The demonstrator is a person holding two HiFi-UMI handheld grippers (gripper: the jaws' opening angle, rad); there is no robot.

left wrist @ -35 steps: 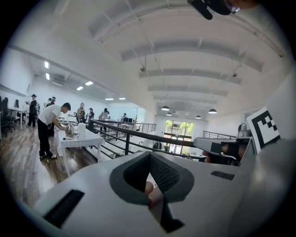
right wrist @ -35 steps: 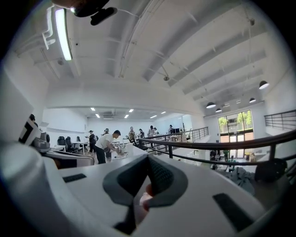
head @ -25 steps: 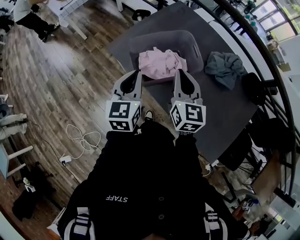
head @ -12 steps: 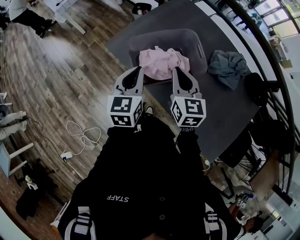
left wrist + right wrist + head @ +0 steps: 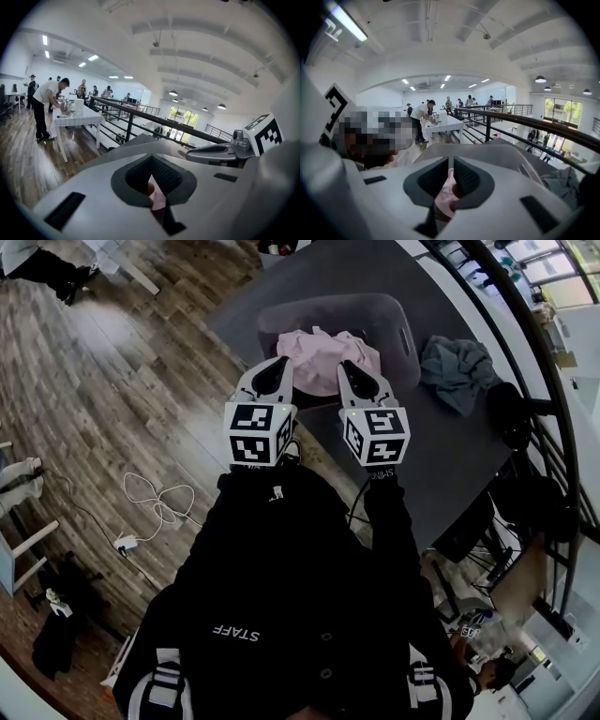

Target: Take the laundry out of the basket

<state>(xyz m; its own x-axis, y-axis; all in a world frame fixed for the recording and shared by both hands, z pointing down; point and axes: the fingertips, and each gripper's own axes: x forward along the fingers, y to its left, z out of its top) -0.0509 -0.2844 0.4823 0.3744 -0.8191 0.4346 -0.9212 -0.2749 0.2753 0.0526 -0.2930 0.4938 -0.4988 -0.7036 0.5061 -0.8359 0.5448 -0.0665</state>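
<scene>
Crumpled pink laundry (image 5: 323,352) lies heaped in a rounded, smooth-walled grey basket (image 5: 401,334) on the dark matte desk (image 5: 441,460).
Left gripper (image 5: 280,362) and right gripper (image 5: 343,365) hang over its near rim, fingers clenched on nothing; a rumpled grey cloth (image 5: 457,371) lies beside the basket.

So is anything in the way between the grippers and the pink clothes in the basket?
No, nothing visible: the left gripper and right gripper point straight at the pink clothes, heaped in the open basket.

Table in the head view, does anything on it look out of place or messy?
Only the grey garment: it lies crumpled on the table beside the basket, not in it. Nothing spilled.
</scene>
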